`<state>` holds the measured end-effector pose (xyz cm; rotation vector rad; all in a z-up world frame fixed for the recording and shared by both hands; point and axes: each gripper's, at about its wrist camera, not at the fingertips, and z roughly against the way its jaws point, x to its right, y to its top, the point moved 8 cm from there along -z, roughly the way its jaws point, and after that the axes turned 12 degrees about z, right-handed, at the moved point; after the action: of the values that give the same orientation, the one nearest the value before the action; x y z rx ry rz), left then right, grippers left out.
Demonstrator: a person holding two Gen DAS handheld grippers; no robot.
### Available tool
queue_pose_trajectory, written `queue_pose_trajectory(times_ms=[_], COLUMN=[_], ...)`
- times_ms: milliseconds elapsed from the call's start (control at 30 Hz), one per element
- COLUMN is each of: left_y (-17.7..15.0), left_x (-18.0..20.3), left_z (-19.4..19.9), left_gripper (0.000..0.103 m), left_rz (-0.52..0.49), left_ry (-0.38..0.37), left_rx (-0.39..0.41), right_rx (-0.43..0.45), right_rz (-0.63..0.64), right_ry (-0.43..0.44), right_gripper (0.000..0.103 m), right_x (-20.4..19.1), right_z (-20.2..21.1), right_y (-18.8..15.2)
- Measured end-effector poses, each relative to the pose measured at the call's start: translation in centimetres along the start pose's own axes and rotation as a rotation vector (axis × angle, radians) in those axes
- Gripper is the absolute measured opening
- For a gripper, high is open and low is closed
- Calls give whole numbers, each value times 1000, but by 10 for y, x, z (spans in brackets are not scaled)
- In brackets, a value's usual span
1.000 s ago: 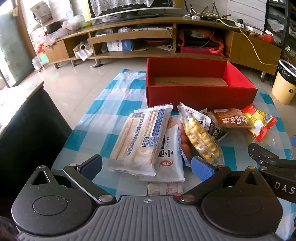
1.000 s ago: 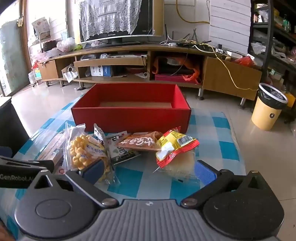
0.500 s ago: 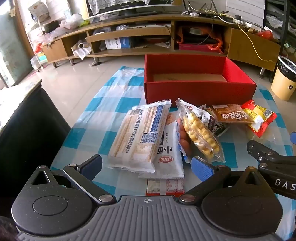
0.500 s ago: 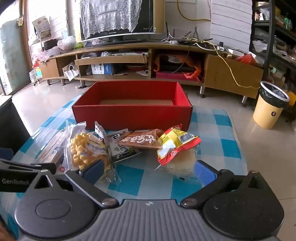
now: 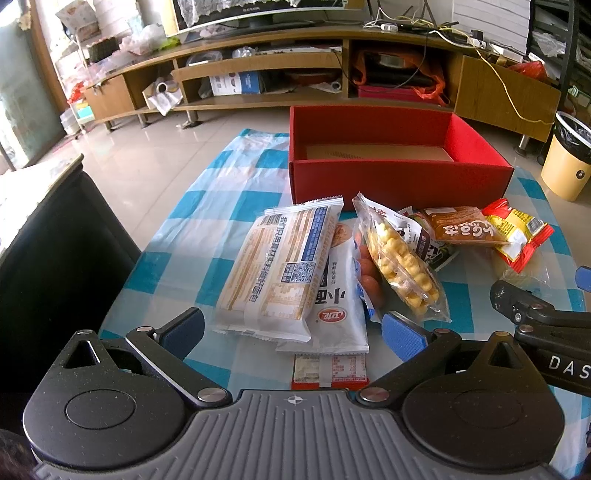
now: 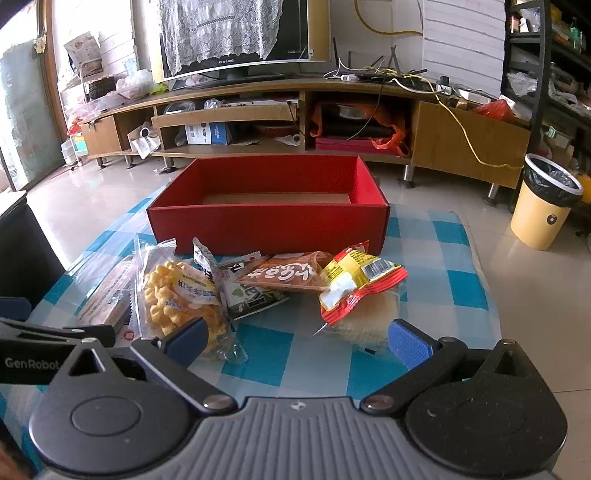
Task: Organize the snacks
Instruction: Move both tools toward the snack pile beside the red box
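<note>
Gaping jaws (both empty) above snacks [image 5: 295,273]

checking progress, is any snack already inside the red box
No, the red box shows only its bare cardboard floor, and the snack packets all lie on the tablecloth in front of it.

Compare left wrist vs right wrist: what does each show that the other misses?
Left wrist only: the flat white cracker pack face-up with its printed label, the white packet under it, and a small red-and-white packet at the near edge.

Right wrist only: the pale wafer pack under the red-and-yellow packet, plus the TV with a lace cover.

Both: the red box, with no snacks in the visible part, the yellow corn puff bag, the brown packet, the checked cloth, the bin, both grippers open.
</note>
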<state>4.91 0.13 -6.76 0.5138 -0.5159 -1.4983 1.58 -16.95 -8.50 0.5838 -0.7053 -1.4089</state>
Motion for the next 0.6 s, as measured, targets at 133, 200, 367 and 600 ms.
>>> queue_pose_trajectory(times_ms=[133, 200, 367, 600], left_y=[0, 0, 2, 5], left_x=[-1, -3, -10, -19], left_z=[-1, -2, -4, -4], left_gripper=[103, 103, 103, 103], left_rz=[3, 8, 24, 42], left_ry=[1, 3, 9, 13], left_rx=[0, -4, -6, -7], right_rx=[-2, -5, -8, 10], right_rz=[-1, 1, 13, 16], right_ry=[10, 16, 34, 67], right_gripper=[101, 101, 101, 101], right_x=[-1, -2, -7, -15], right_z=[-1, -3, -8, -11], right_y=[0, 1, 4, 16])
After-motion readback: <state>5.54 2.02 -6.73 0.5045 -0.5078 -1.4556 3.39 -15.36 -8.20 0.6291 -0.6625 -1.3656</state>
